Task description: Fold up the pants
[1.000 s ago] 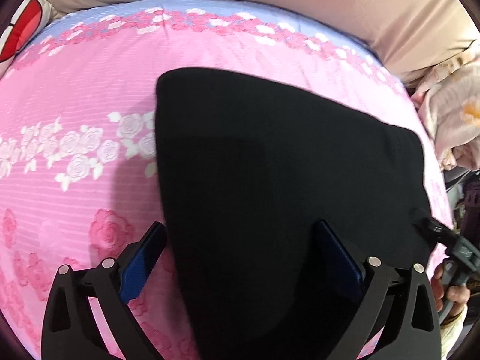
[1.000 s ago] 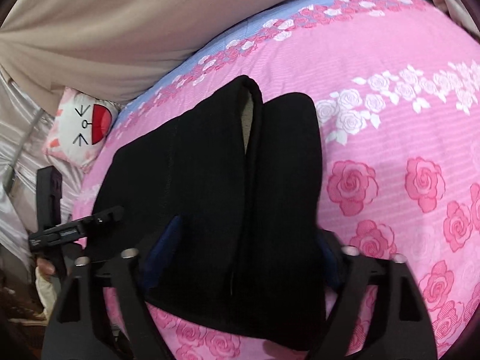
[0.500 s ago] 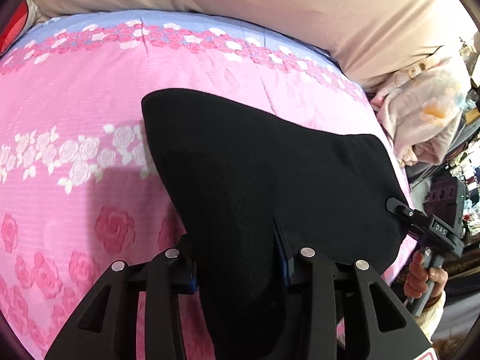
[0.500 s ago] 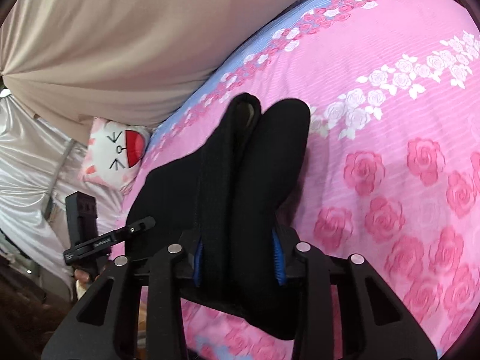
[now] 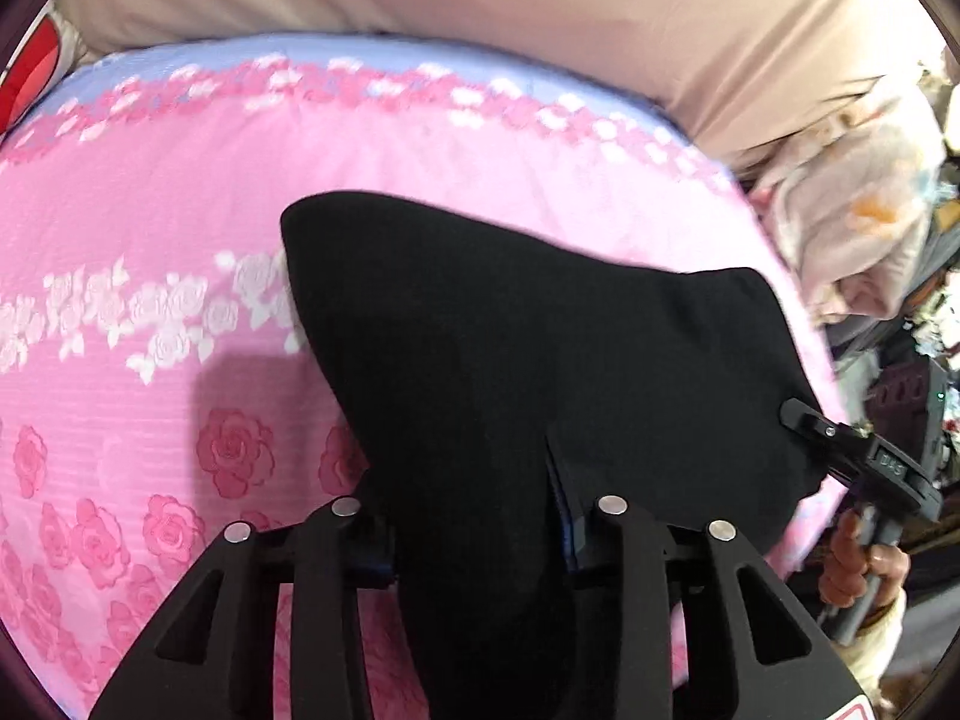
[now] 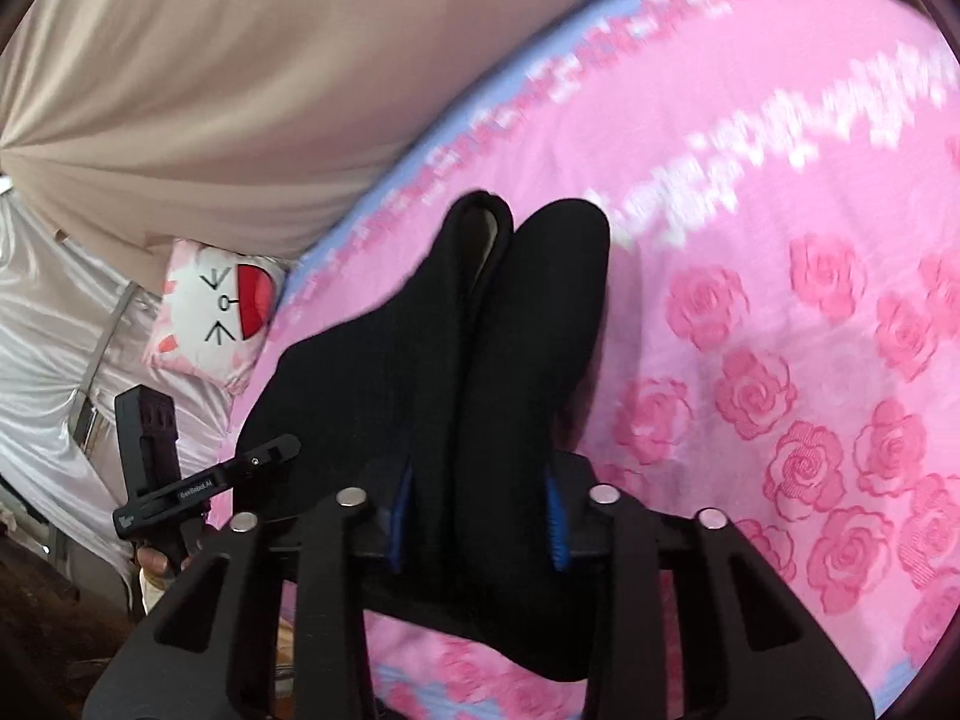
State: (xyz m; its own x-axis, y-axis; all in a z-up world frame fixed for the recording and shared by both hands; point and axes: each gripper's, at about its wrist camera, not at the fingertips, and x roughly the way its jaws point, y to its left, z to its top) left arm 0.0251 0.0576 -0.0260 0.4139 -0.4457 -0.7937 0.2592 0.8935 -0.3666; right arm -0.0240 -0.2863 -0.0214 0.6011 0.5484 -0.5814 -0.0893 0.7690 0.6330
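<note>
Black pants point(image 5: 540, 360) lie folded on a pink rose-print bed sheet point(image 5: 150, 210). My left gripper point(image 5: 474, 534) is shut on the near edge of the pants and lifts it off the sheet. My right gripper point(image 6: 474, 522) is shut on the other near end of the pants point(image 6: 492, 372), where two leg layers bunch between its blue pads. Each gripper shows in the other's view: the right one at the pants' right corner point(image 5: 864, 468), the left one at the left point(image 6: 198, 486). The far pant ends rest on the sheet.
A beige curtain point(image 5: 540, 30) hangs behind the bed. A white cat-face cushion point(image 6: 222, 312) lies at the bed's left end. A pale floral bundle point(image 5: 858, 228) and clutter sit off the right edge of the bed.
Both grippers went from open around the pants' near edge to shut on it, and they have raised the fabric, which now bunches between the pads.
</note>
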